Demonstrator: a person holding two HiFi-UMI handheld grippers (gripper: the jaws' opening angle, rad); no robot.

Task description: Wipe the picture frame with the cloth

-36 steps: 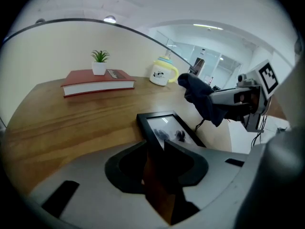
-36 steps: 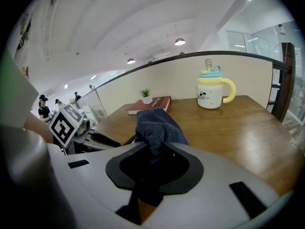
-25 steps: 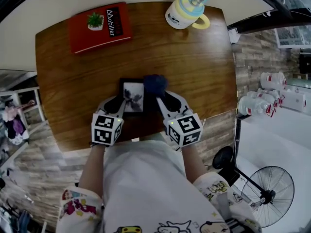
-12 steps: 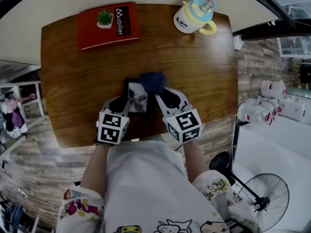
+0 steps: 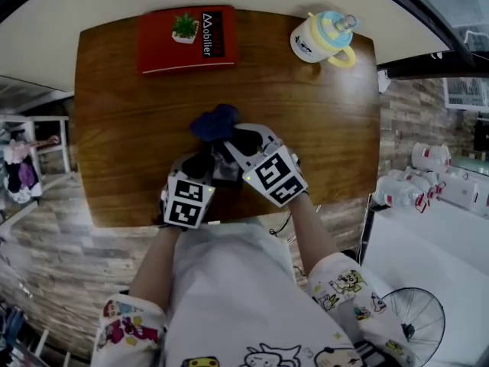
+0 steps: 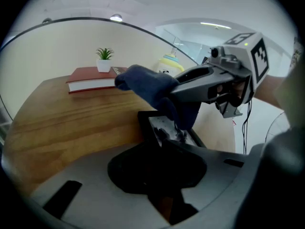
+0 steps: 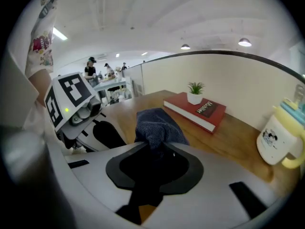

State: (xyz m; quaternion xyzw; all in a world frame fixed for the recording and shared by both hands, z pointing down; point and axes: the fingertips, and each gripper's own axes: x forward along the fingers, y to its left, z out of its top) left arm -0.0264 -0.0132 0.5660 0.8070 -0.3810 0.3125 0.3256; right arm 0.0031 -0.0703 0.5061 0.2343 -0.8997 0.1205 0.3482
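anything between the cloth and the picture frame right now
Nothing visible: the blue cloth in the right tongs hangs straight down onto the picture frame, which the left tongs hold at its near edge.

"Mobilier", white letters on dark strip of red book (image 5: 164, 48); mug (image 5: 315, 44) print illegible.

Wooden table (image 5: 114, 128) under the jaws. Red book (image 5: 186, 40) lies flat at the far edge, well ahead of the jaws and slightly left. A small potted plant (image 5: 185, 27) stands upright on it. Lidded mug (image 5: 325, 38), yellow handle: well ahead, to the right. Floor fan (image 5: 416, 319): behind, right.
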